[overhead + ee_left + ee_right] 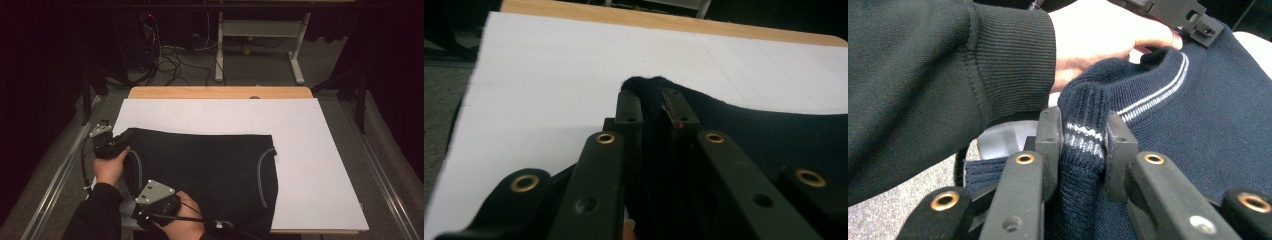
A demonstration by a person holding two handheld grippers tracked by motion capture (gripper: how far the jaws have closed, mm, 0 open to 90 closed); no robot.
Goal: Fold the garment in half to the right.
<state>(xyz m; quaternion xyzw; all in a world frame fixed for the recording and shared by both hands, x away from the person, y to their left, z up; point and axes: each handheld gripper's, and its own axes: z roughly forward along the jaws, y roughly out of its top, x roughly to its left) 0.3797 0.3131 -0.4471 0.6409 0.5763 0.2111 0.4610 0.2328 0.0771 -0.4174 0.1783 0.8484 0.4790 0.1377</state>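
Note:
A dark navy knitted garment (200,165) with pale grey-white stripes lies folded flat on a white board (310,150). My left gripper (124,141) is shut on the garment's far left corner; in the left gripper view the jaws (651,97) pinch a dark fold of garment (774,135). At the near left edge my right gripper (142,202) is shut on the cloth. In the right gripper view its jaws (1083,127) clamp a ribbed, striped band of the garment (1208,115). Beyond it are the person's left hand (1098,40) and the left gripper (1173,12).
The white board rests on a wooden table (220,92) and leaves bare white room to the right and behind the garment. A dark sleeve (923,75) crosses close to the right gripper. Metal rails (385,165) flank the table; a desk frame (260,30) and cables (170,60) stand behind.

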